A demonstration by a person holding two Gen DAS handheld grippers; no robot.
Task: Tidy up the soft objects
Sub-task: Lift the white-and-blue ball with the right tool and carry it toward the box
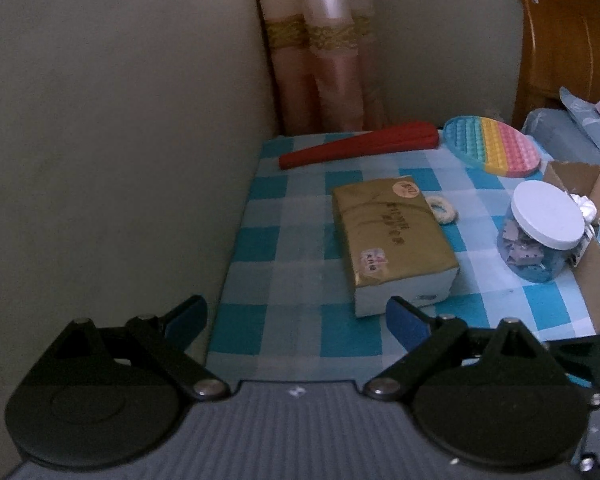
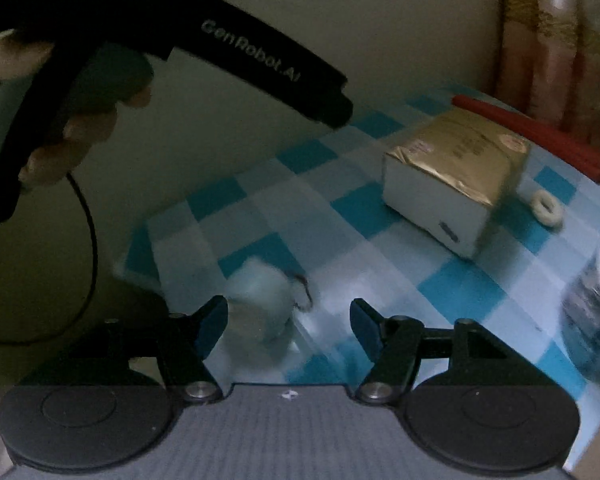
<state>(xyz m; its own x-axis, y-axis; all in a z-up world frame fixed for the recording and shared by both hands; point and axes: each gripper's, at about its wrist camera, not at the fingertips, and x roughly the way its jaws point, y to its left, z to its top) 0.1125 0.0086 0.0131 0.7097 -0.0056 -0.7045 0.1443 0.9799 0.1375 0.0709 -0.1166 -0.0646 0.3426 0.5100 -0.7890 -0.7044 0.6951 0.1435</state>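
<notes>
Right gripper [image 2: 288, 322]: you've got it pitched steeply down over the near corner of the table, and the picture is smeared with motion blur.
Right jaws: standing apart, pads pressing on nothing. A pale, fluffy soft toy [image 2: 260, 300] with a small metal ring sits between them, close by your left-hand finger [image 2: 212, 320]; the blur hides whether that pad touches it.
Left gripper [image 1: 296, 320]: angled down over the table's near left edge, by the wall.
Left jaws: spread wide with only the checked tablecloth [image 1: 292, 240] between the blue pads. You're holding nothing there.
Left hand [image 2: 56, 120]: seen from your right camera, it wraps the black handle of that gripper up by the wall, a thin cable looping down beneath it.
Tissue pack [image 1: 392, 244]: gold-wrapped, lying flat on the cloth just beyond your left gripper's right finger, apart from it.
Fuzzy ring [image 1: 442, 210]: small and cream, tucked just behind the pack's far right corner.
Jar [image 1: 540, 232]: clear, white lid, coloured scraps inside, to the right of the pack and right beside a cardboard box [image 1: 592, 240].
Box contents: pale blue and white soft items, too cropped to tell apart.
Far edge: a closed red fan [image 1: 360, 144] and a rainbow pop mat [image 1: 496, 146] lie near the curtain [image 1: 324, 60].
</notes>
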